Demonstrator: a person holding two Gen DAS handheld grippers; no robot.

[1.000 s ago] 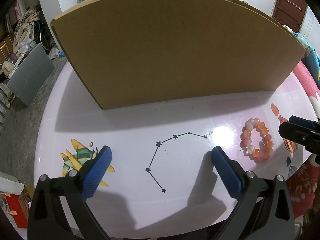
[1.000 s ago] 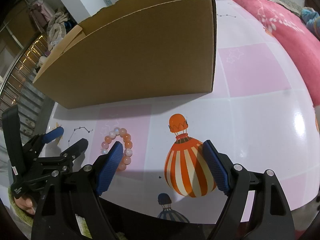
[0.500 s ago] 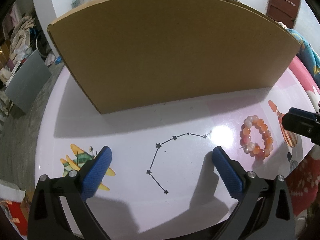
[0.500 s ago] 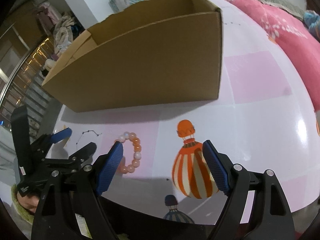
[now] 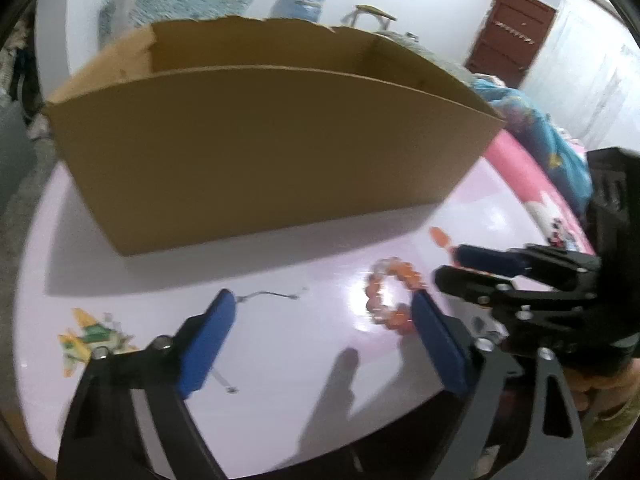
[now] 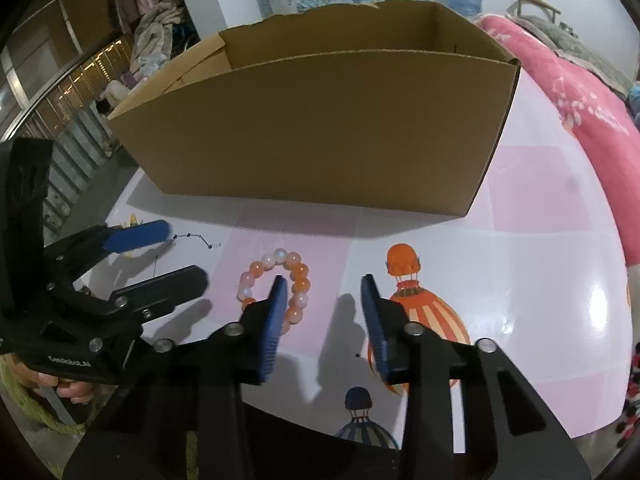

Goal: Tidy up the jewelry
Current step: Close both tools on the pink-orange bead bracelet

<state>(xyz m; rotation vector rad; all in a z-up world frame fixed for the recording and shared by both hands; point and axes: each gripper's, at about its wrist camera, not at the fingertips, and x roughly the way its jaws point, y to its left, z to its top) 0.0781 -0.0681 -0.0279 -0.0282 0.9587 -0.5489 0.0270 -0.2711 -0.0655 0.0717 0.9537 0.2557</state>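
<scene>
A bracelet (image 5: 394, 276) of orange and pale beads lies on the white and pink table (image 5: 280, 360), in front of an open cardboard box (image 5: 260, 152). My left gripper (image 5: 324, 314) hangs over the table with its jaws closing; the bracelet lies just inside its right finger, untouched. My right gripper (image 6: 324, 292) is also closing. Its left fingertip overlaps the bracelet (image 6: 298, 270), whose right arc shows in the gap, and no pad presses on it. Each view also shows the other gripper: the right gripper (image 5: 452, 266) beside the bracelet, the left gripper (image 6: 186, 252) to its left.
The cardboard box (image 6: 320, 132) stands wide across the back of the table (image 6: 540, 280), its inside hidden. Printed pictures mark the top: a striped balloon (image 6: 424, 312) and a small plane (image 5: 88, 340). Pink bedding (image 6: 580, 92) lies to the right, household clutter (image 6: 148, 36) at the far left.
Both grippers' jaws have narrowed, the right one most. The left view has swung right and tipped up, so the bracelet sits by its right finger. The right gripper shifted onto the bracelet.
</scene>
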